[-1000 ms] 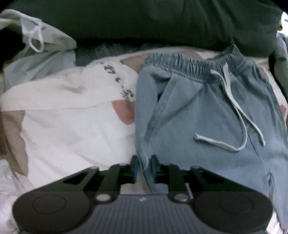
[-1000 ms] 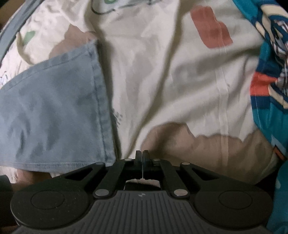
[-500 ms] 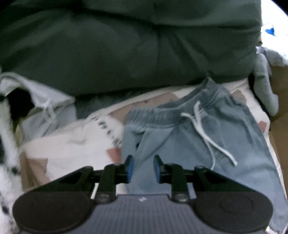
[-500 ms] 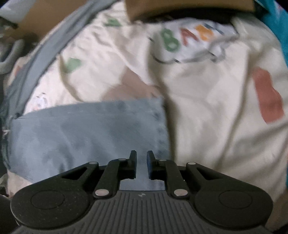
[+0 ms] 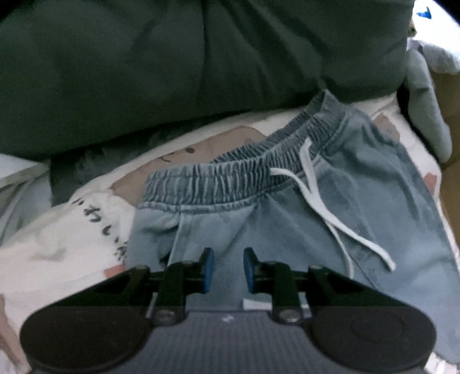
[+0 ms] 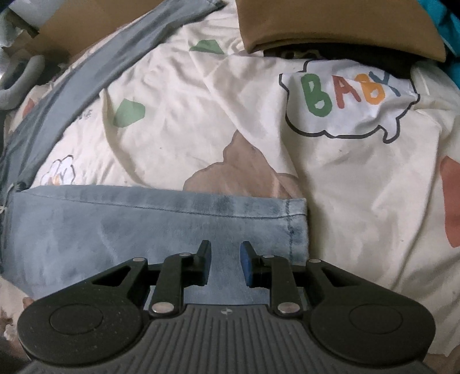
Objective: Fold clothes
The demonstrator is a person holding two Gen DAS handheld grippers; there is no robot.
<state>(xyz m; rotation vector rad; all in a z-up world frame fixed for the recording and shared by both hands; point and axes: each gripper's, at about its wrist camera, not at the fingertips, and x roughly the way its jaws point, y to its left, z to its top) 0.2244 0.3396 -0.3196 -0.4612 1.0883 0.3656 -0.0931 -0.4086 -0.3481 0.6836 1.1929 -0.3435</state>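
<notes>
Hand-held gripper over soft, ruched-waist denim shorts.

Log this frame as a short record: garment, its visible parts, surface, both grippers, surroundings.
garment: light blue denim pants, lying flat
waistband: elastic waistband with white drawstring loose across the front
leg end: hem visible in the right wrist view
surface: cream printed bedsheet with BABY print
left gripper: jaws apart above the denim below the waistband, nothing pinched
right gripper: jaws have just been opening, over the denim near the hem, nothing pinched
surroundings: dark green fabric behind the waistband; brown fabric beyond the sheet
</notes>
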